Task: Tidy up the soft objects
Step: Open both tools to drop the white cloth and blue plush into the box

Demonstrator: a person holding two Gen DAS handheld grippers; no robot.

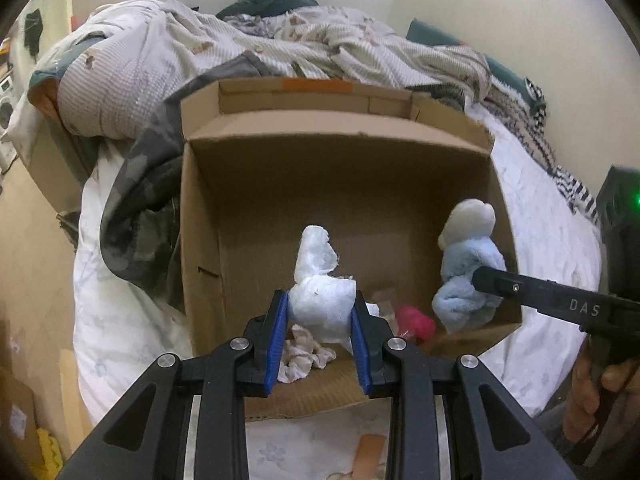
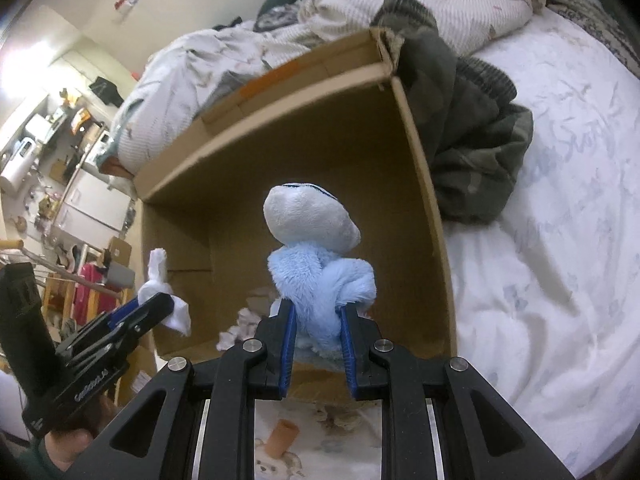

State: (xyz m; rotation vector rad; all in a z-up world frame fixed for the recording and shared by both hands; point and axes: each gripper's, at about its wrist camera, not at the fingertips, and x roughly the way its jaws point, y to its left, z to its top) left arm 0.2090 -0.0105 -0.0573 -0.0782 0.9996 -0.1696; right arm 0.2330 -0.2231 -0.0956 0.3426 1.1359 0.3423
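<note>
An open cardboard box [image 1: 320, 184] [image 2: 424, 184] lies on the bed. My left gripper [image 1: 320, 304] is shut on a crumpled white cloth [image 1: 320, 280] and holds it over the box's near edge. In the right wrist view that cloth [image 2: 160, 292] and the left gripper [image 2: 148, 312] appear at the left. My right gripper [image 2: 318, 316] is shut on a light blue plush toy [image 2: 316, 256] with a pale grey head, above the box's inside. The same plush toy [image 1: 468, 272] hangs at the box's right wall in the left wrist view, with the right gripper [image 1: 480, 276] on it.
A pink item [image 1: 416, 322] and a small crumpled cloth [image 1: 304, 354] lie on the box floor. A dark camouflage garment [image 2: 476, 152] lies against one side of the box. Rumpled bedding [image 1: 224, 60] is piled behind it. White sheet [image 2: 560, 280] stretches beside the box. Cluttered shelves [image 2: 60, 152] stand beyond the bed.
</note>
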